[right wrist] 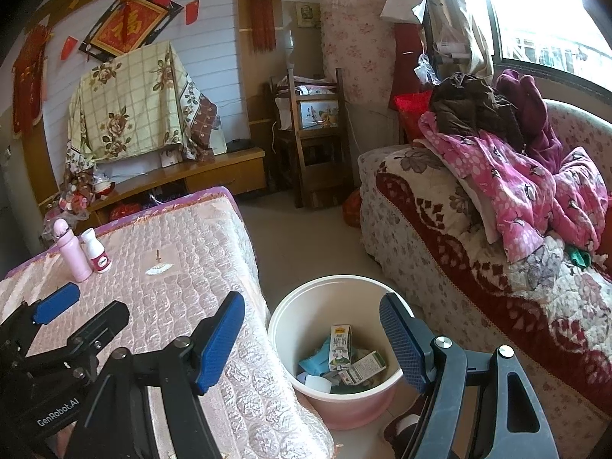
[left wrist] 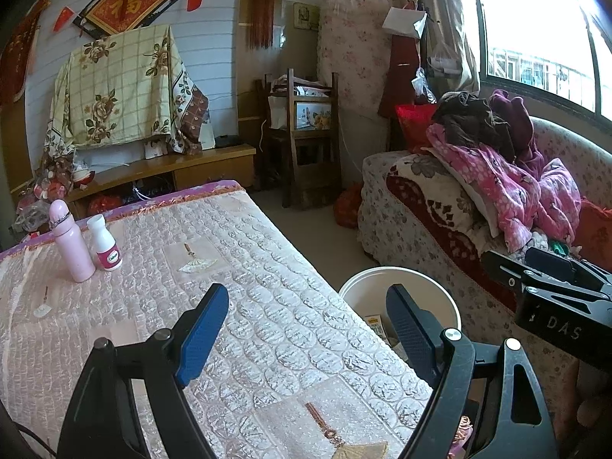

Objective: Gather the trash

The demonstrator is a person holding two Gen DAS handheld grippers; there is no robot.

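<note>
Two bottles are about all that's left on the table (left wrist: 267,306), sitting well ahead and off to the left of the left claw (left wrist: 306,325): a pink bottle (left wrist: 72,243) with a rounded cap, and touching it on its right a smaller white bottle (left wrist: 104,244) with a magenta label. Can't tell if either counts as trash, honestly. If they do, both look like light, stiff plastic, smooth enough to slip, so I'd pinch across the body below the neck rather than the cap. The pink one is tall and narrow and would probably tip if bumped.

Left claw is spread wide with nothing in it, hovering over the near table edge. Right claw (right wrist: 311,329) is the same deal, wide apart and empty, with the left claw showing just to its left.

Straight ahead and below the right claw, on the floor beside the table, is the trash bucket (right wrist: 283,313). It already holds a milk carton (right wrist: 340,348), another small carton (right wrist: 363,369) and some blue wrapper bits (right wrist: 313,363). Those are thin and crushable, so grip gently.

Further right is a sofa (right wrist: 440,252) piled with clothes.
</note>
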